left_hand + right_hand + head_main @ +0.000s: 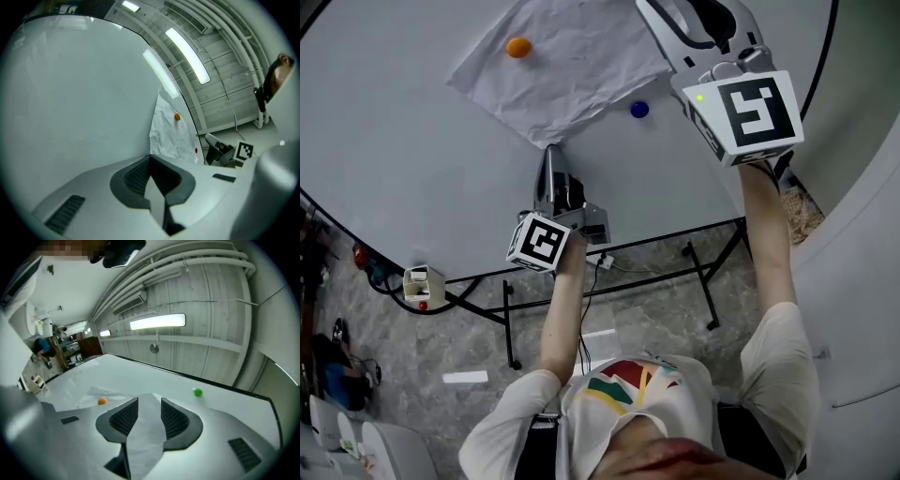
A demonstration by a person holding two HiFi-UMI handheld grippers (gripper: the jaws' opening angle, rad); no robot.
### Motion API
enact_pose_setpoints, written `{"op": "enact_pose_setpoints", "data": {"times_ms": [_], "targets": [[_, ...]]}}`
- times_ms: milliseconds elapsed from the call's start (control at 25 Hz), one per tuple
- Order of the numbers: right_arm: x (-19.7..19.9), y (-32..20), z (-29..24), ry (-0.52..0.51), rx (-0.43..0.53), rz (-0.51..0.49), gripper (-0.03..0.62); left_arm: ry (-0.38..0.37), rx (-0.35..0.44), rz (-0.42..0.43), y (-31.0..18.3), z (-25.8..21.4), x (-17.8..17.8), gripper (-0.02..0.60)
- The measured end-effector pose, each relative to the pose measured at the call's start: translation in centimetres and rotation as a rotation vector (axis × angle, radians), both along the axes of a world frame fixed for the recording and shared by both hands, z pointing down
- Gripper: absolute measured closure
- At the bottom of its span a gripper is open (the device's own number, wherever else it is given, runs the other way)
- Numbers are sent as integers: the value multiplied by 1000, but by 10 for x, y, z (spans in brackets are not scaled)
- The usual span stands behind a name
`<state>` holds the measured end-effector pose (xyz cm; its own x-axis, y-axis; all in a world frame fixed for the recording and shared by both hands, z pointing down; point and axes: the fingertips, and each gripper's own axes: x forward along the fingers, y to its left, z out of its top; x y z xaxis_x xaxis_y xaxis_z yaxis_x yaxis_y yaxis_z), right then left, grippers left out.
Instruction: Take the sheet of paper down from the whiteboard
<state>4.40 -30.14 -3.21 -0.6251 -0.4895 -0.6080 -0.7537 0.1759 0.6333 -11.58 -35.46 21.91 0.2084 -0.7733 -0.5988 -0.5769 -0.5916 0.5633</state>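
Both grippers are on the sheet of paper (567, 70) now, and it's crumpled and slanted against the whiteboard (422, 159), so we're into the peel-off itself. The left gripper (151, 161) is clamped tight on the sheet's bottom corner, with just a sliver of paper showing between the closed jaws. Up at the far edge, the right gripper (148, 405) has its jaws set narrow with a strip of the paper filling the gap pad to pad, and that looks like a firm hold to me. But the sheet isn't free! An orange magnet (517, 47) sits squarely on the upper part of the paper, pinning it to the board. That's the obstacle, and I'd say the next move has to deal with it. Either draw the sheet out sideways from under the magnet, slow and even with both grips, or let one gripper go and pluck the magnet first. Yank too hard and this thin, wrinkled paper could tear at the pin. A blue magnet (639, 110) rests on bare board just beside the sheet's lower right edge, and a green magnet (197, 392) sits well clear on the board, so neither is in play. Below, the black stand legs (703, 281) and floor clutter lie well apart from the action.
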Motion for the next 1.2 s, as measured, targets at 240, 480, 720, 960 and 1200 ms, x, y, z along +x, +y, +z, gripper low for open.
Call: {"op": "enact_pose_setpoints", "data": {"times_ms": [240, 480, 720, 960, 1200], "targets": [[-120, -9, 70, 334, -88, 15, 457, 9, 6, -12, 5, -1, -1, 538], [-155, -25, 72, 306, -114, 27, 459, -23, 21, -12, 16, 2, -2, 538], [-162, -33, 70, 301, -126, 73, 459, -21, 32, -11, 21, 4, -7, 538], [-168, -36, 68, 321, -138, 87, 461, -36, 36, -7, 23, 2, -10, 538], [-183, -27, 40, 277, -93, 77, 511, -10, 15, 23, 32, 11, -13, 538]]}}
